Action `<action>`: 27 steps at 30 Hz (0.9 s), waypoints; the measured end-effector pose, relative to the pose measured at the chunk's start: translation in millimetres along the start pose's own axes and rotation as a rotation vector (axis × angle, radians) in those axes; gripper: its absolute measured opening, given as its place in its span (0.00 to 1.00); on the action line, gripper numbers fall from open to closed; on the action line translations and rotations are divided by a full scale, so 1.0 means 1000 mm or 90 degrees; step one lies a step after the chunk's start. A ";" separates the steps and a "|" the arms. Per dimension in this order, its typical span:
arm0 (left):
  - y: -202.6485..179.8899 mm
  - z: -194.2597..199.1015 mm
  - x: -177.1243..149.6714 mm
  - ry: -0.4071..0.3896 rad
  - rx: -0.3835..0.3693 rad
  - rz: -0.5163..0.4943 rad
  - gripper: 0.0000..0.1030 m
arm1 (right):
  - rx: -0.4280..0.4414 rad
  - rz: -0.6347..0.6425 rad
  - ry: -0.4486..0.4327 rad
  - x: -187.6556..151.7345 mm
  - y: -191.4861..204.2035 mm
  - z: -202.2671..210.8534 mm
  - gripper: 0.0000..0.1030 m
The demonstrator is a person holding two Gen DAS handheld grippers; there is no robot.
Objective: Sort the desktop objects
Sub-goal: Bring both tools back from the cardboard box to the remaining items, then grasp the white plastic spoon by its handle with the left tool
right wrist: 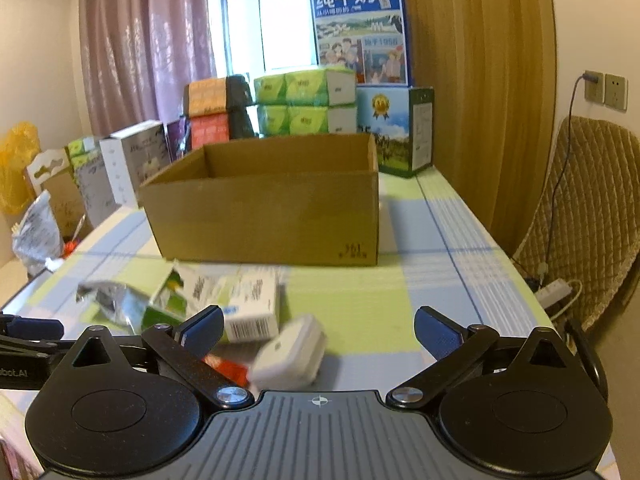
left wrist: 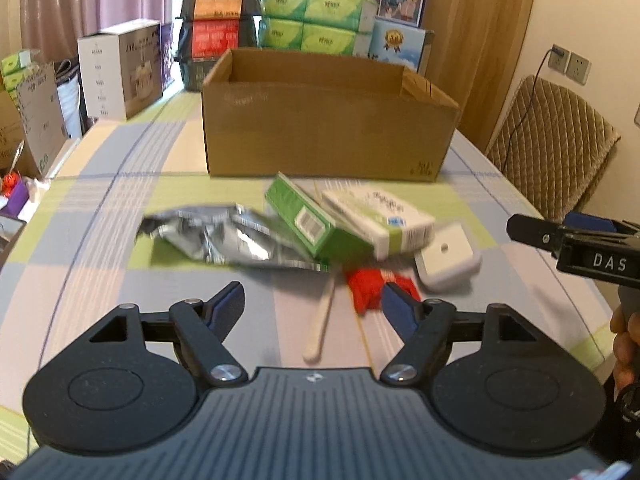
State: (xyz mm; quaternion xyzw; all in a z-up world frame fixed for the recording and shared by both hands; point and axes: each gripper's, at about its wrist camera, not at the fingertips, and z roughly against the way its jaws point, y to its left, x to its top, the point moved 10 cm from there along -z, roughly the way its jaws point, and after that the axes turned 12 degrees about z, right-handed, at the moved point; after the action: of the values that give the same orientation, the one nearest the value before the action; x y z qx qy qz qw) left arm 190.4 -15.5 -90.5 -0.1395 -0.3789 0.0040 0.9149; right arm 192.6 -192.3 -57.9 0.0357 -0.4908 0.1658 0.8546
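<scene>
Hovering with fingers apart and empty, left gripper (left wrist: 312,304) and right gripper (right wrist: 320,330) face the near clutter: green carton (left wrist: 308,220), white case (left wrist: 448,258). Cardboard box (left wrist: 328,128) beyond stands open, presumably the destination.

We find the pile mid-frame motion-blurred; print on the white box (left wrist: 380,218) unreadable. Red item (left wrist: 366,290) partly behind the left hand-held gripper (left wrist: 316,306). Cardboard box (left wrist: 328,120) interior hidden.

Both black plastic two-finger grippers (left wrist: 314,304) (right wrist: 318,330) are showing blue ribbed finger pads (left wrist: 230,304), silver pivot screws, round hubs and grey ridged bodies
</scene>
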 end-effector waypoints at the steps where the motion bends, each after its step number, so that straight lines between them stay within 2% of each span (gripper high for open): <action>1: 0.000 -0.001 -0.004 0.007 -0.002 -0.001 0.70 | -0.002 0.000 0.002 -0.003 0.000 0.001 0.96; 19: 0.002 -0.035 -0.034 0.087 -0.006 -0.026 0.67 | -0.004 0.033 0.041 -0.025 0.008 -0.016 0.96; 27: 0.002 -0.047 -0.033 0.086 -0.008 -0.016 0.67 | 0.008 0.044 0.065 -0.035 0.017 -0.027 0.96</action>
State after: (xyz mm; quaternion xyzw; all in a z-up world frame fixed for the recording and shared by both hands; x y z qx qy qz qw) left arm 199.6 -29.3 -146.1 -0.1400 -0.3177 -0.0195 0.9376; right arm 193.8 -179.1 -103.1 0.0159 -0.4468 0.2001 0.8718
